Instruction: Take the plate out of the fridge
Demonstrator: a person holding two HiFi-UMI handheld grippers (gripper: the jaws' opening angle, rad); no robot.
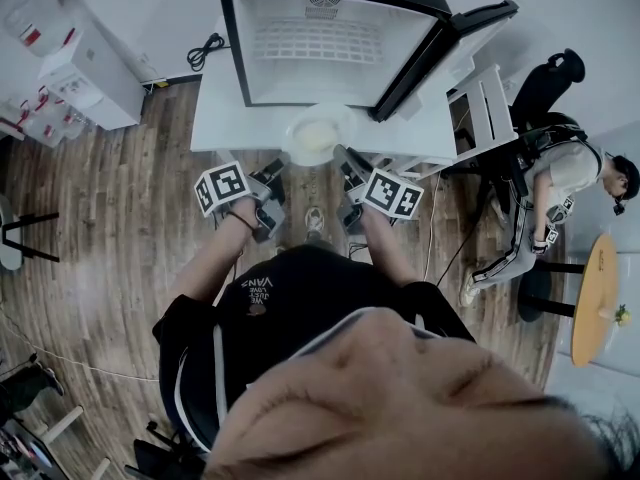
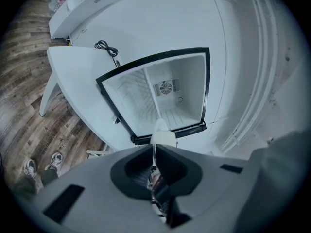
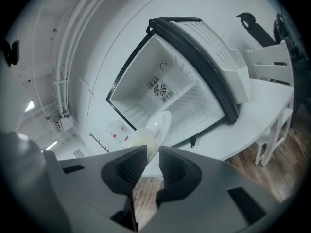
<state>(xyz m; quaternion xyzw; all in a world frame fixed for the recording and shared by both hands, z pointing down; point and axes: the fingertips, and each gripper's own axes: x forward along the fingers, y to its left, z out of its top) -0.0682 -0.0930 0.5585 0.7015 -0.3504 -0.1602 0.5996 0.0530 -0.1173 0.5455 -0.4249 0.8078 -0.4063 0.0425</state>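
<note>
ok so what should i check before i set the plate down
1. Plate out of the fridge: ok, it is held in front of the opening.
2. Left gripper on the plate: ok, jaws shut on the rim.
3. Right gripper on the plate: cannot tell, the rim sits between its jaws but contact is unclear.
4. Bare spot on the table: ok, there is free surface beside the fridge.
5. Door shut: not ok, it stands open.

1 fridge [image 1: 320,43]; 1 plate [image 1: 313,136]; 2 tools: left tool [image 2: 154,148], right tool [image 3: 152,154]; 1 tabletop [image 1: 225,118]; 1 black cable [image 1: 205,51]; 1 seated person [image 1: 560,183].
</note>
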